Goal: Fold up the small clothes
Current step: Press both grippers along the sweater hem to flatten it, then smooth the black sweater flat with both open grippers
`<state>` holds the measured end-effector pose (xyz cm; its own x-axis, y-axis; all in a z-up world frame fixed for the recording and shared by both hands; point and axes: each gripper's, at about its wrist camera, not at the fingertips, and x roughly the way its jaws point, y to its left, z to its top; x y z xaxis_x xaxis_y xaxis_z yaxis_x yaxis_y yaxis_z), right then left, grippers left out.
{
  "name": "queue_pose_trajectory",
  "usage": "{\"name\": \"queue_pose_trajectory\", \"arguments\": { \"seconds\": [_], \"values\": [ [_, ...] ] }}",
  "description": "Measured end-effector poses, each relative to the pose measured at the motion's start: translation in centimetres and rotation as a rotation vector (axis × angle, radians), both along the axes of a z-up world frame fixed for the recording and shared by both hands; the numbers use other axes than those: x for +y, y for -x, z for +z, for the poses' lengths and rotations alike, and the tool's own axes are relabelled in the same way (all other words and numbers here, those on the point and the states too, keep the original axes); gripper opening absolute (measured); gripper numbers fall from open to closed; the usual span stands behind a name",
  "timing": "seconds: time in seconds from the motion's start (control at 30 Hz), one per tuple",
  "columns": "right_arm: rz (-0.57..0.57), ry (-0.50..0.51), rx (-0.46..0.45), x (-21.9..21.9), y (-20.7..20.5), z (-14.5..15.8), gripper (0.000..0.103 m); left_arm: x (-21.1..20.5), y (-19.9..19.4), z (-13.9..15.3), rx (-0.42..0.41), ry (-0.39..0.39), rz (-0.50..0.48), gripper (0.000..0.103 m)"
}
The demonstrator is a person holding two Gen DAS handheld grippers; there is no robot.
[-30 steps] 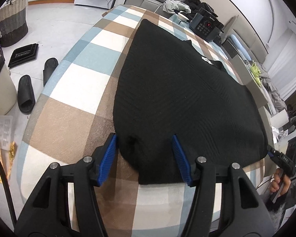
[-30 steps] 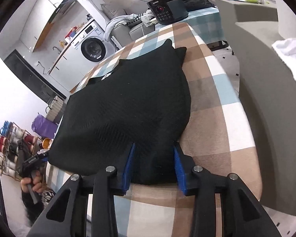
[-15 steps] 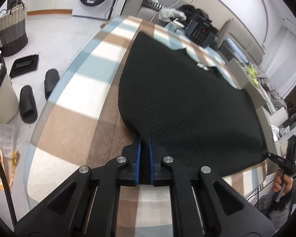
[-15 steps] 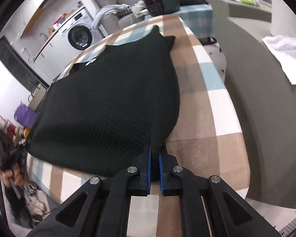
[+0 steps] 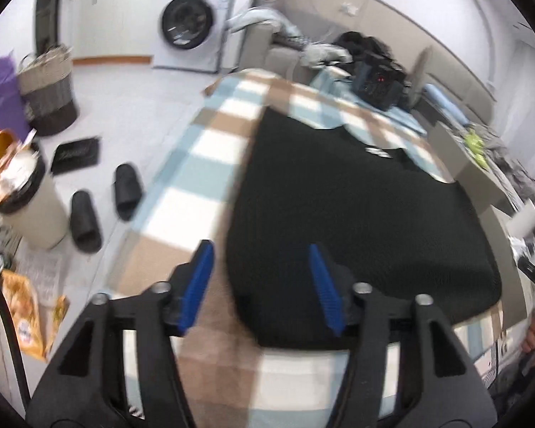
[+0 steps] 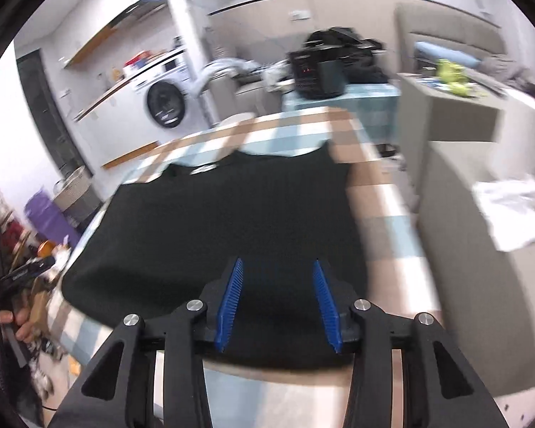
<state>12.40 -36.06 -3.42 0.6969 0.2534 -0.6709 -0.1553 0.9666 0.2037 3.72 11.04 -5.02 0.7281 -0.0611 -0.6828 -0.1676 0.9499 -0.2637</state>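
- Left wrist view: the left gripper [image 5: 260, 281] hung above the near-left hem of the black ribbed knit garment [image 5: 356, 207], which lay flat on the checked brown, blue and white tablecloth [image 5: 203, 157]; jaws were opening, pinching nothing.
- It looked soft, limp and light: hem corners seemed the best hold.
- Right wrist view: the right gripper [image 6: 278, 303] hovered over the near-right hem, jaws also opening, empty.

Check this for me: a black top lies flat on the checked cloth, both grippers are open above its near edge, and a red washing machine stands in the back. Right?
Not quite. The washing machine is white, as the left wrist view shows. The rest holds: the black top lies flat on the checked cloth, with the left gripper and right gripper opening above its near edge.
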Motion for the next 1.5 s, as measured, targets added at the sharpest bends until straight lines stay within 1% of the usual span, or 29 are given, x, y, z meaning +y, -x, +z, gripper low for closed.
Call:
{"name": "queue_pose_trajectory", "arguments": {
  "seconds": [0.07, 0.13, 0.2, 0.23, 0.33, 0.37, 0.4, 0.43, 0.5, 0.53, 0.57, 0.6, 0.63, 0.7, 0.73, 0.8, 0.87, 0.97, 1.03, 1.1, 1.2, 1.27, 1.33, 1.43, 1.5],
  "values": [
    [0.026, 0.013, 0.021, 2.3, -1.4, -1.0, 0.044, -2.1, -0.9, 0.1, -0.005, 0.0, -0.051, 0.056],
    [0.05, 0.055, 0.036, 4.7, -2.7, -2.1, 0.044, -4.1, -2.1, -0.1, 0.005, 0.008, -0.097, 0.057],
    [0.061, 0.069, 0.055, 6.5, -3.7, -3.1, 0.044, -6.5, -3.6, -0.8, 0.034, 0.006, -0.126, 0.066],
    [0.072, 0.051, 0.07, 7.3, -4.2, -3.7, 0.045, -7.7, -4.4, -1.2, 0.053, -0.008, -0.137, 0.066],
    [0.097, 0.042, 0.096, 8.7, -4.7, -5.2, 0.055, -11.0, -5.9, -2.0, 0.069, -0.041, -0.183, 0.067],
    [0.102, 0.054, 0.097, 9.2, -4.8, -5.6, 0.061, -12.1, -6.4, -2.1, 0.07, -0.051, -0.202, 0.075],
    [0.107, 0.062, 0.097, 9.5, -4.8, -5.8, 0.062, -13.0, -6.8, -2.3, 0.069, -0.056, -0.221, 0.083],
    [0.112, 0.068, 0.094, 9.7, -4.9, -6.0, 0.063, -13.7, -7.0, -2.4, 0.067, -0.058, -0.23, 0.083],
    [0.113, 0.072, 0.107, 10.0, -5.3, -6.7, 0.075, -15.2, -7.8, -3.0, 0.077, -0.057, -0.259, 0.084],
    [0.111, 0.071, 0.113, 10.1, -5.3, -6.9, 0.077, -15.8, -8.1, -3.3, 0.089, -0.067, -0.264, 0.085],
    [0.114, 0.083, 0.127, 10.5, -5.7, -7.4, 0.08, -16.3, -8.5, -3.6, 0.099, -0.079, -0.262, 0.085],
    [0.116, 0.104, 0.13, 10.8, -5.8, -7.7, 0.081, -16.8, -8.8, -4.0, 0.112, -0.092, -0.262, 0.085],
    [0.119, 0.133, 0.128, 11.1, -5.7, -8.0, 0.081, -17.1, -9.0, -4.3, 0.118, -0.102, -0.263, 0.086],
    [0.133, 0.21, 0.108, 12.1, -5.5, -8.4, 0.085, -17.5, -9.5, -4.9, 0.13, -0.13, -0.268, 0.088],
    [0.143, 0.254, 0.101, 12.6, -5.3, -8.5, 0.085, -17.7, -9.7, -5.2, 0.137, -0.154, -0.269, 0.088],
    [0.154, 0.3, 0.089, 12.9, -4.8, -8.6, 0.086, -18.2, -9.8, -5.6, 0.133, -0.21, -0.28, 0.09],
    [0.149, 0.309, 0.089, 12.2, -4.6, -8.5, 0.085, -18.2, -9.5, -5.9, 0.132, -0.238, -0.29, 0.09],
    [0.091, 0.332, 0.096, 9.9, -4.1, -8.3, 0.086, -17.3, -9.1, -5.9, 0.133, -0.225, -0.284, 0.091],
    [0.064, 0.328, 0.104, 8.2, -3.6, -8.3, 0.085, -16.3, -8.9, -6.0, 0.137, -0.21, -0.27, 0.095],
    [0.076, 0.293, 0.123, 6.8, -2.7, -8.2, 0.085, -15.2, -8.3, -5.8, 0.133, -0.192, -0.251, 0.095],
    [0.098, 0.284, 0.12, 7.0, -1.8, -7.8, 0.086, -15.2, -7.8, -5.3, 0.133, -0.196, -0.232, 0.095],
    [0.117, 0.213, 0.096, 7.6, -1.8, -7.1, 0.086, -16.0, -7.6, -4.5, 0.109, -0.184, -0.268, 0.095],
    [0.1, 0.186, 0.082, 8.4, -2.7, -6.8, 0.086, -17.0, -8.1, -4.0, 0.086, -0.199, -0.276, 0.095],
    [0.073, 0.21, 0.071, 10.0, -4.6, -7.3, 0.086, -18.0, -9.4, -3.9, 0.077, -0.206, -0.285, 0.095],
    [0.092, 0.251, 0.083, 11.3, -5.7, -7.8, 0.086, -18.4, -10.4, -4.6, 0.11, -0.212, -0.297, 0.095]
  ]
}}
